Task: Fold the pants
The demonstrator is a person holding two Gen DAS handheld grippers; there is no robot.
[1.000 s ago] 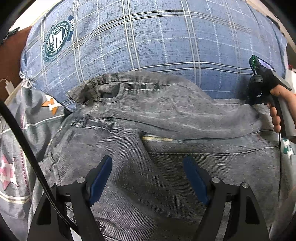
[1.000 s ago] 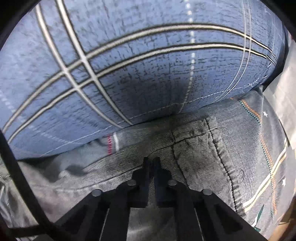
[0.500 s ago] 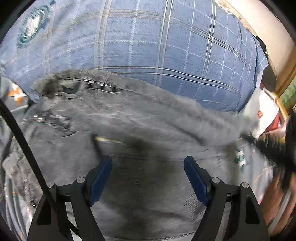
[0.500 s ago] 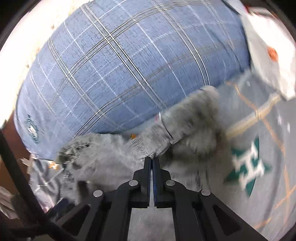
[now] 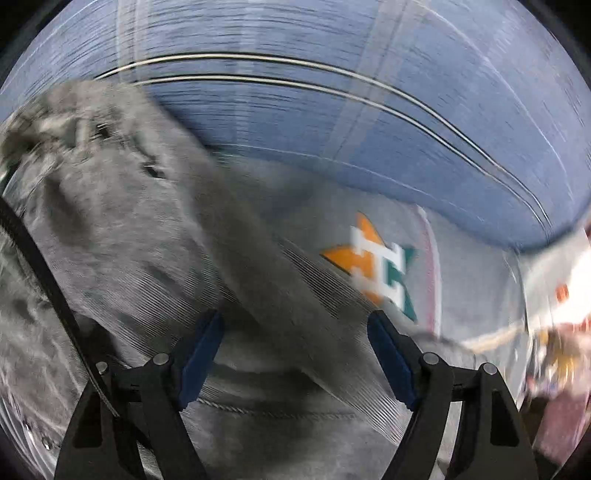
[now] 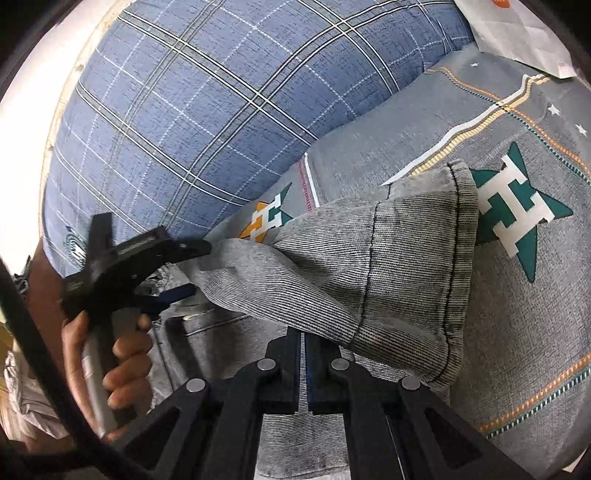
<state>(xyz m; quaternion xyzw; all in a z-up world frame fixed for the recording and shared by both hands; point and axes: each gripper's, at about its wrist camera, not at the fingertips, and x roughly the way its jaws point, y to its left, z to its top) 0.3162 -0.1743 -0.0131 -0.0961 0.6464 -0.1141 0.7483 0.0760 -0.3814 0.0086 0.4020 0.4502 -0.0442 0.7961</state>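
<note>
Pants [image 6: 399, 266]: grey denim, fine ribbed weave, washed-out and matt, dark stitched seam and rolled hem toward the right of the right wrist view; blurred in the left wrist view [image 5: 122, 236]. Pillow [image 6: 229, 96] across the top: blue plaid woven cloth, coarse texture, matt. Bedsheet [image 6: 517, 302] lower right: grey cotton-like cloth, printed star logos, smooth, matt. Right gripper [image 6: 303, 369]: matt black plastic, round metal-looking pins, blue rubbery pads. Left gripper [image 5: 295, 354]: same black plastic, blue pads [image 5: 201, 354]. Top right: creased white paper [image 6: 517, 26].
</note>
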